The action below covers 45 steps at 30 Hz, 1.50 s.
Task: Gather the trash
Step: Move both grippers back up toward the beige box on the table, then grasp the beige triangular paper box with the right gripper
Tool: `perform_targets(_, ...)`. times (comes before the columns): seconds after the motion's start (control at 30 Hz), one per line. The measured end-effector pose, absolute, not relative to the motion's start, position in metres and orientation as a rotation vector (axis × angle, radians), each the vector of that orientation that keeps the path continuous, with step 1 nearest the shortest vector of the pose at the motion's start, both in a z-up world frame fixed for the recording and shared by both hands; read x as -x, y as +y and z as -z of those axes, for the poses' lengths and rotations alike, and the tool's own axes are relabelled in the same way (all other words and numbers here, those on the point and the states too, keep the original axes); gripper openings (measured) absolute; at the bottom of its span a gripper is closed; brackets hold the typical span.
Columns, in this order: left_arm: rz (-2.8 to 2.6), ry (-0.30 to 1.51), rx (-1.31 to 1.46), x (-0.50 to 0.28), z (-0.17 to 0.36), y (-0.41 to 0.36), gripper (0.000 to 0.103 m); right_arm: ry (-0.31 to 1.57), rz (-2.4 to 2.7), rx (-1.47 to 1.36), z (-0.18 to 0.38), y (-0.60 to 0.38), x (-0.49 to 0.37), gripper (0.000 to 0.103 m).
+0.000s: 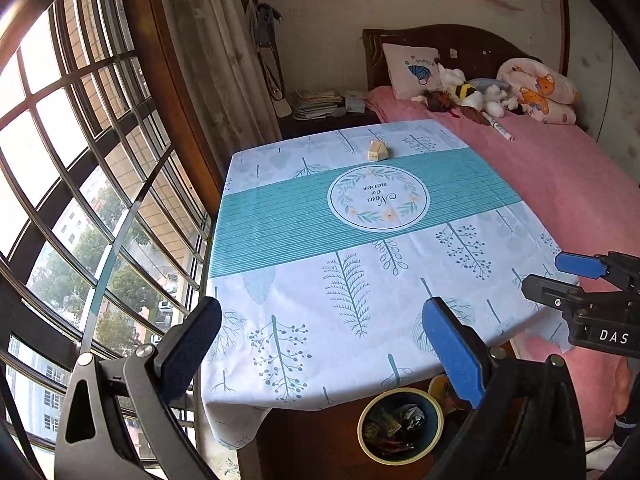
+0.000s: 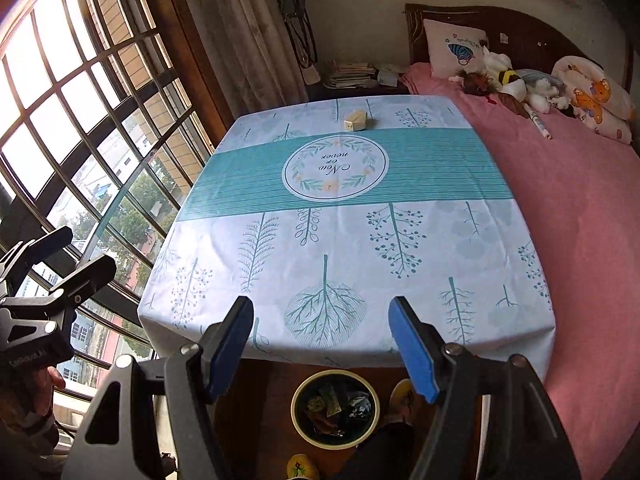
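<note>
A: Trash first — where is it on your feeds?

B: I see crumpled wrappers lying inside the round bin on the floor, just below the near edge of the table. The bin has a pale rim and a dark inside. On the table itself I see one small cream box, far side, just beyond the teal band of the tablecloth and near the round "Now or never" print.

A: And the grippers?

B: My left gripper is spread wide, nothing between its blue pads, hanging over the near left corner of the table. My right gripper is also spread apart and holds nothing; it hangs over the near edge, with the bin below it. Each shows in the other's camera, off to the side.

A: Anything around the table?

B: A pink bed touches its right side, with stuffed toys by the pillow. A barred window is on the left.
</note>
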<state>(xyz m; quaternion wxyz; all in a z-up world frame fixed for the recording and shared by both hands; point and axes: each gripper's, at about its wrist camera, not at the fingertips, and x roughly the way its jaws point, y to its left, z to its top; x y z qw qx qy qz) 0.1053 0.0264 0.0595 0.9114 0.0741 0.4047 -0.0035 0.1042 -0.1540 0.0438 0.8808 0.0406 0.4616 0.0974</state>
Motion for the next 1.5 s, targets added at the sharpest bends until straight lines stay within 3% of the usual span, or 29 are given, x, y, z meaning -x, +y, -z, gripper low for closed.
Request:
perform_targets(0.53, -0.263, 0.987, -0.014, -0.303, -0.039, -0.014, 0.099, 1.038, -0.427, -0.046, -0.011, -0.227, -0.361, 0.070)
perform_targets(0.87, -0.441, 1.069, 0.014, -0.372, -0.016, 0.003, 0.099, 1.023, -0.544, 0.136, 0.059, -0.201, -0.501, 0.070)
perform_targets(1.2, -0.528, 1.175, 0.084, -0.429, 0.035, 0.031, 0.099, 1.031, -0.597, 0.270, 0.106, -0.168, -0.557, 0.071)
perform_targets(1.5, -0.541, 1.207, 0.106, -0.465, 0.062, 0.042, 0.099, 0.943, -0.629, 0.360, 0.111, -0.157, -0.569, 0.071)
